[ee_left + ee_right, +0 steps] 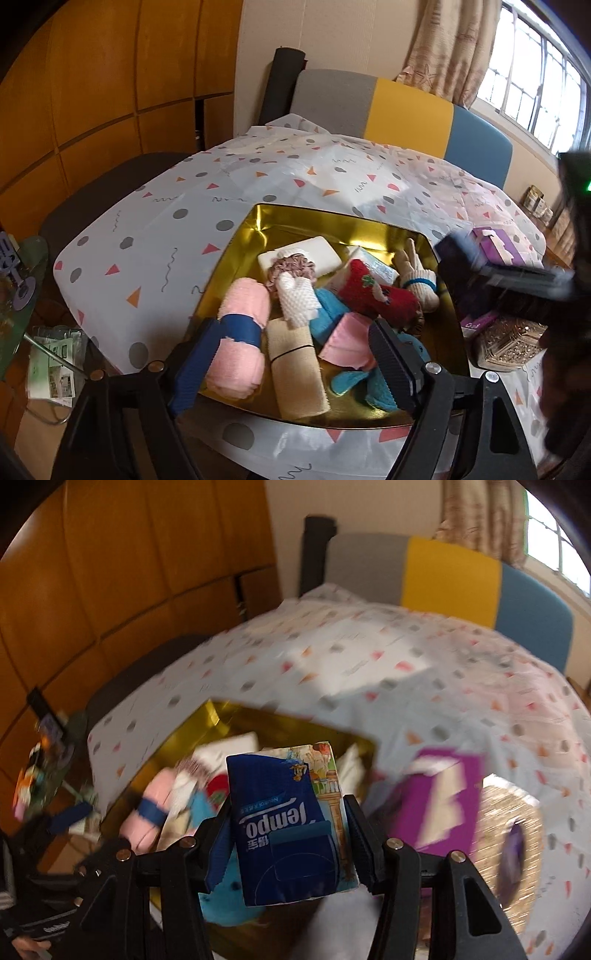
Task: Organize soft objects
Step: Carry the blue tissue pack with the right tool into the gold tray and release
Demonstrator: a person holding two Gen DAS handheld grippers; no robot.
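- The right tool (pixel 291 834) is clamped on a blue tissue pack (pixel 291 823). The pack stands upright between the two pads, its long axis running along the fingers from 6 o'clock to 12 o'clock.
- In the right wrist view the gold tray (pixel 225 716) lies past the pack, spreading from about 9 o'clock to 12 o'clock of it. The view is smeared, so whether the pack is already over the tray cannot be told.
- The pack is a soft plastic-wrapped block, dark blue with white lettering printed upside down and a pale picture along its right edge.
- In the left wrist view the left tool (pixel 291 360) sits at the tray's near edge, jaws wide apart and pressing on nothing.
- Between its pads lie a pink roll (pixel 242 321) with a blue band and a beige roll (pixel 295 365), both running roughly 6 to 12 o'clock.
- The right tool is judged nearer to delivering, since it alone carries something.
- A purple box (pixel 439 801) rests on the patterned surface (pixel 369 657) at 3 o'clock of the pack.
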